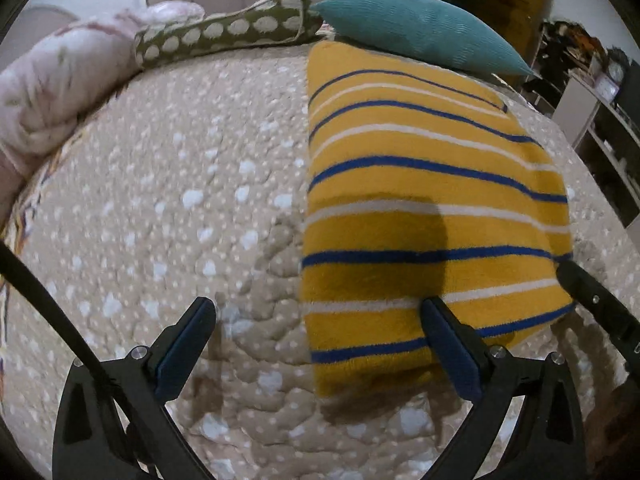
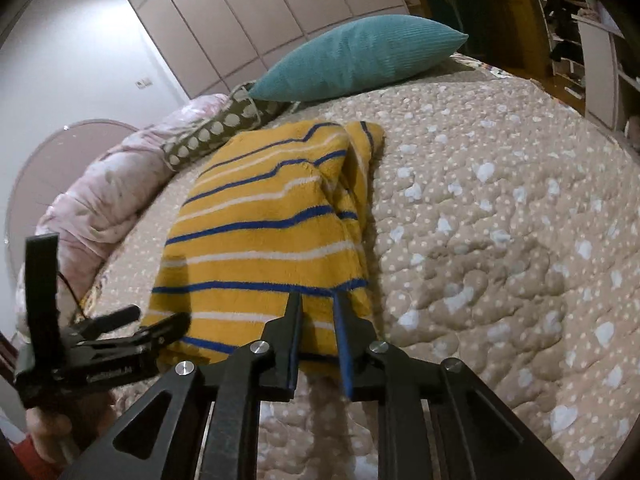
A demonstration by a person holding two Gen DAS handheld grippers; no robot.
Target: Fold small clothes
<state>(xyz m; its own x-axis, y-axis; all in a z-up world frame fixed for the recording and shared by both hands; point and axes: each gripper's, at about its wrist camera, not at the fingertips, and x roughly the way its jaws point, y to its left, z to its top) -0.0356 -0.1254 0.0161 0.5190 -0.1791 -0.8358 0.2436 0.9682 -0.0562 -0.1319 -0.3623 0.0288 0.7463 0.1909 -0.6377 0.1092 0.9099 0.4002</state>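
A yellow garment (image 1: 420,200) with blue and white stripes lies folded into a rectangle on the beige dotted bedspread (image 1: 180,200). My left gripper (image 1: 318,314) hovers wide open over the garment's near left edge, its right finger above the fabric and its left finger above bare bedspread. In the right wrist view the garment (image 2: 260,240) shows a loose layer along its right side. My right gripper (image 2: 318,302) is at the near right corner with its jaws a narrow gap apart. Fabric shows in the gap but the pads do not press on it. My left gripper (image 2: 160,316) is at the garment's near left.
A teal pillow (image 1: 420,28), an olive polka-dot cushion (image 1: 224,36) and a rolled pink floral duvet (image 1: 52,80) line the far side of the bed. Shelving (image 1: 608,128) stands to the right. A hand (image 2: 44,428) with a red sleeve holds the left gripper. Bare bedspread (image 2: 500,240) stretches right.
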